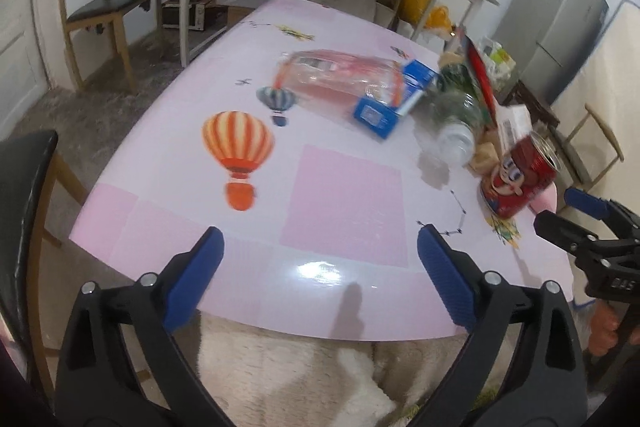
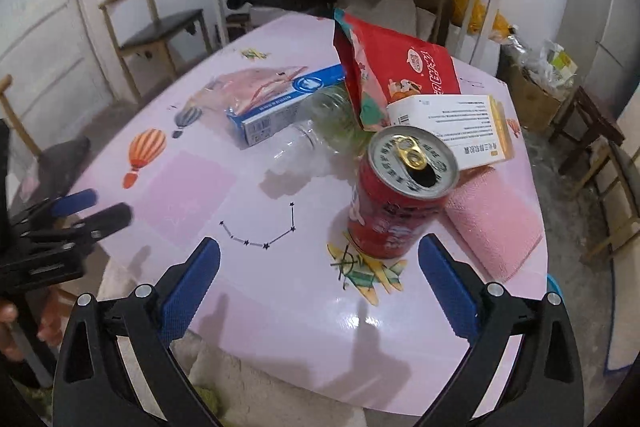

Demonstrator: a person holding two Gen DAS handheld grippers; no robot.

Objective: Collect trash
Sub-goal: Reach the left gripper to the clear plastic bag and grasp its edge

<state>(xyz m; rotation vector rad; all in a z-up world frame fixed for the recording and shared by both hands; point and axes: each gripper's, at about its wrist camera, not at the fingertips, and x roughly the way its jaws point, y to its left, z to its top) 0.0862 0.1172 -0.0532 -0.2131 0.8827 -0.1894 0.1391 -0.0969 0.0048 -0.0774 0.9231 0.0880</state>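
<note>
A pink table [image 2: 280, 327] printed with hot-air balloons carries a heap of rubbish awaiting collection, and nothing from it is in either tool.

Reading left to right in the right wrist view: a clear plastic bag [image 2: 256, 83] lies flat at the far side, a blue and white box [image 2: 280, 107] rests against it, and an empty clear bottle [image 2: 316, 135] lies on its side just beside the box. A red snack bag [image 2: 396, 67] stands propped behind a white carton [image 2: 452, 119]. In front of these, nearest the table's edge, a red drink can [image 2: 396, 203] stands upright with its tab pulled open, touching a folded pink cloth [image 2: 496, 227] on its right.

The left gripper [image 1: 320, 267] hangs over bare tabletop at the near edge, jaws spread wide, holding and touching nothing. The right gripper [image 2: 320, 275] is likewise fully spread and empty, with the can standing just beyond its fingertips, a little right of centre.

The work looks to be at the reaching stage. The can seems the likeliest first pick: the right tool would need to advance and shift slightly rightward to straddle its body before closing.
</note>
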